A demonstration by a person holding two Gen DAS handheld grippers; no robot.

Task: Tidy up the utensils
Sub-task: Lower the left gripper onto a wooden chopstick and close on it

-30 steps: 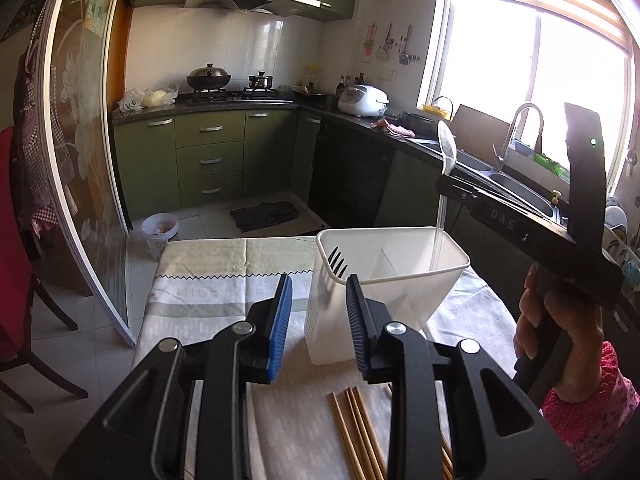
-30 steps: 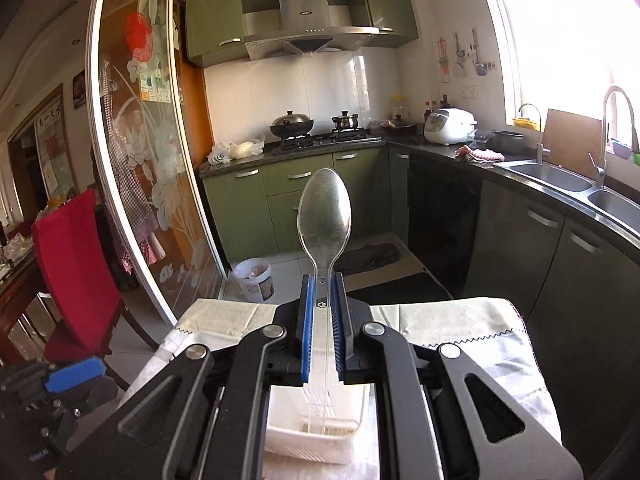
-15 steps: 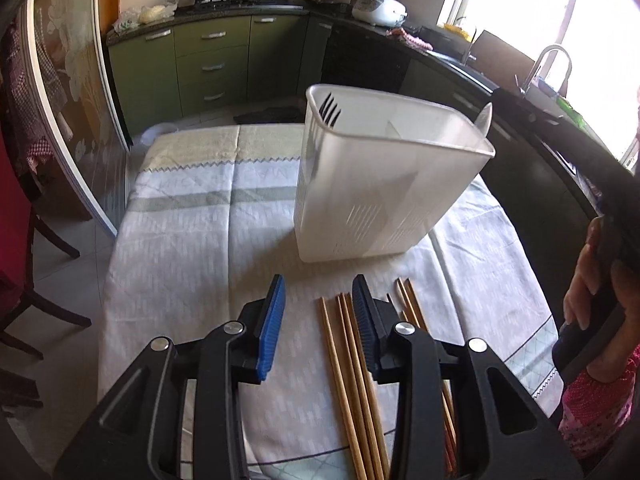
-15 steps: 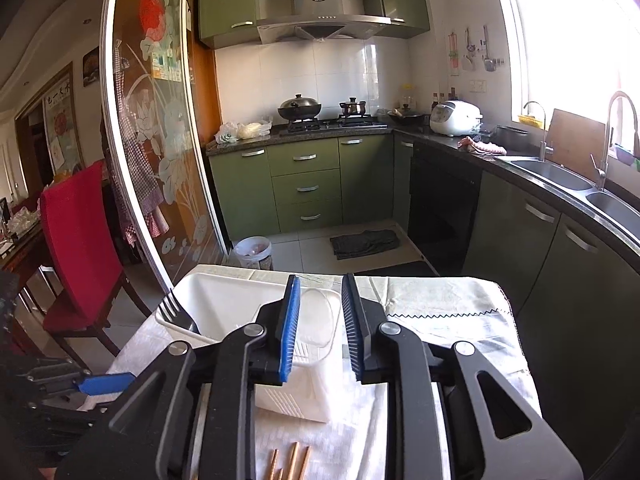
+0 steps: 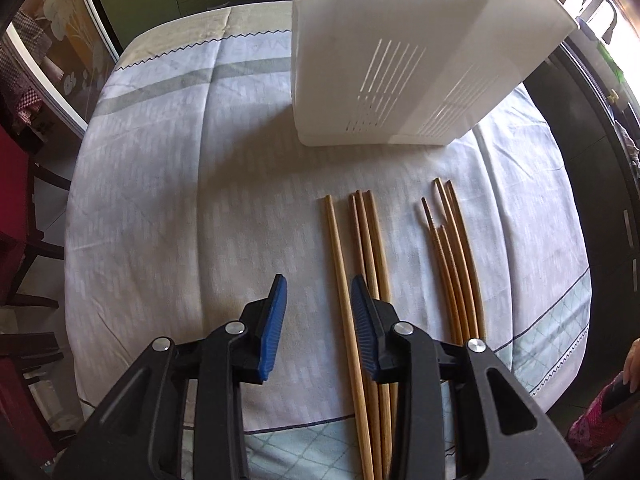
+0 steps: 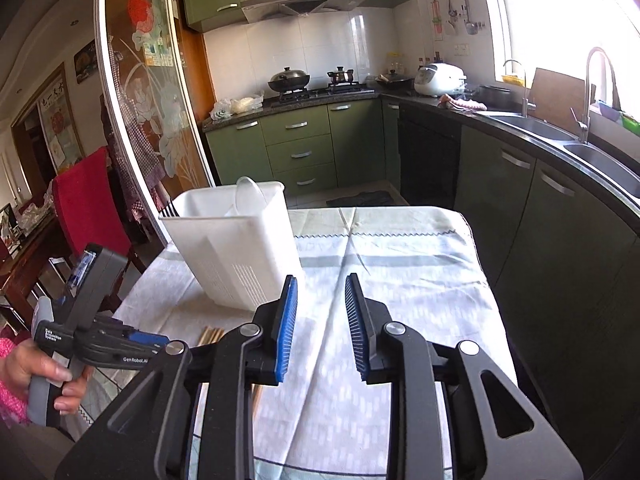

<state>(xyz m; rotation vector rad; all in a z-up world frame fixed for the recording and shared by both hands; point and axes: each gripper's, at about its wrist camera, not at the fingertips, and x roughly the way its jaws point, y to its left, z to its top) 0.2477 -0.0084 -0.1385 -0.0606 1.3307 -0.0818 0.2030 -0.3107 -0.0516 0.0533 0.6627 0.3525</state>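
A white plastic utensil caddy [image 5: 400, 52] stands on the cloth-covered table [image 5: 180, 160]; it also shows in the right wrist view [image 6: 236, 248], holding a clear spoon [image 6: 248, 196] and a black fork [image 6: 170, 210]. Several wooden chopsticks [image 5: 368, 248] lie in two bunches in front of the caddy. My left gripper [image 5: 318, 312] is open, low over the near end of the left bunch, with one chopstick between its jaws. My right gripper [image 6: 320, 320] is open and empty, above the table to the right of the caddy.
The table's edges fall away to a red chair [image 6: 84, 200] on the left and dark cabinets [image 6: 560, 240] on the right. Kitchen counters, a stove and a sink [image 6: 600, 156] lie beyond the table.
My right gripper has let the clear spoon go into the caddy, opened and drawn back. My left gripper has tilted down and dropped toward the chopsticks.
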